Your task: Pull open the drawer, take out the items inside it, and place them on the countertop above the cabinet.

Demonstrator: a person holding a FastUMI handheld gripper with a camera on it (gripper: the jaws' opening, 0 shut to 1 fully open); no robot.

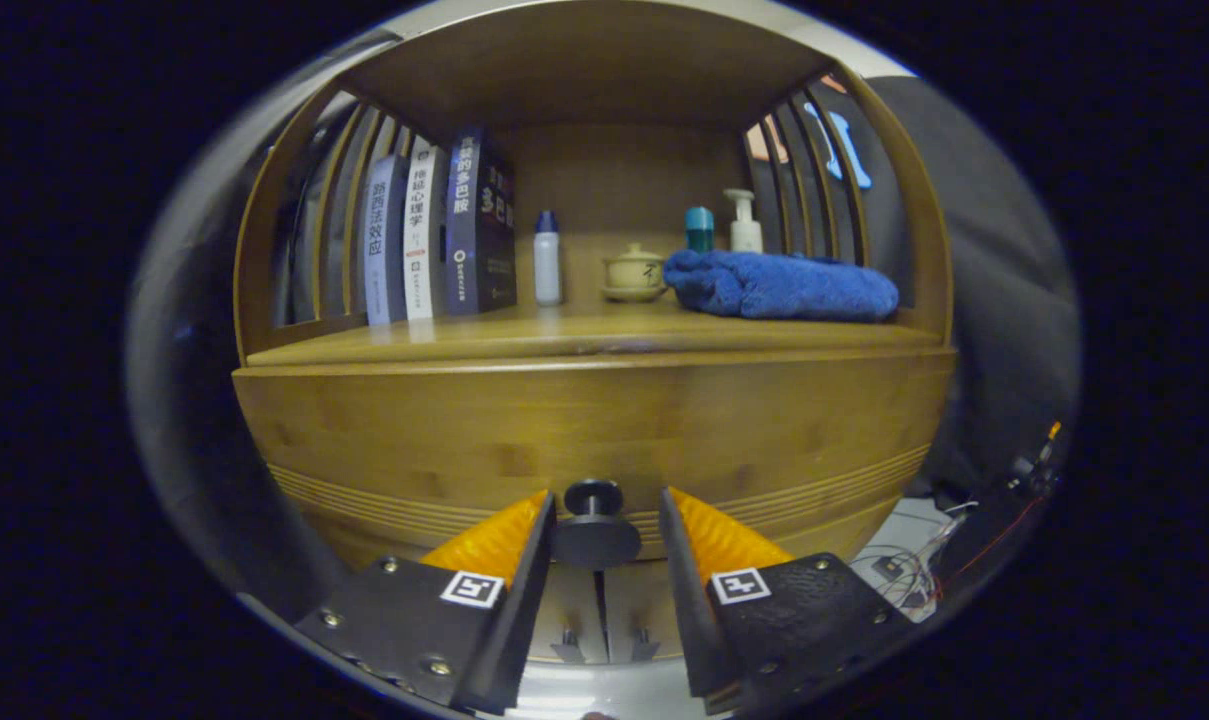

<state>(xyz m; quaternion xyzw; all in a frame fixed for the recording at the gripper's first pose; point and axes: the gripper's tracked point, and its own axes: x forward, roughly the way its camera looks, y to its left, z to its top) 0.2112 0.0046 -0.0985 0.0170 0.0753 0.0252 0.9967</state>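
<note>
we hold our gripper (604, 515) level with the front of the wooden drawer (594, 430), and its dark round knob (594, 520) sits right between our two fingers, a small gap on either side. the fingers stand spread apart and grip nothing; neither one touches the knob. the drawer front is closed flush under the countertop (584, 340). beyond the fingers, on that countertop, we see upright books (434, 235), a small white bottle (547, 258), a lidded cup on a saucer (634, 272), a folded blue towel (779, 285) and a pump bottle (744, 222).
</note>
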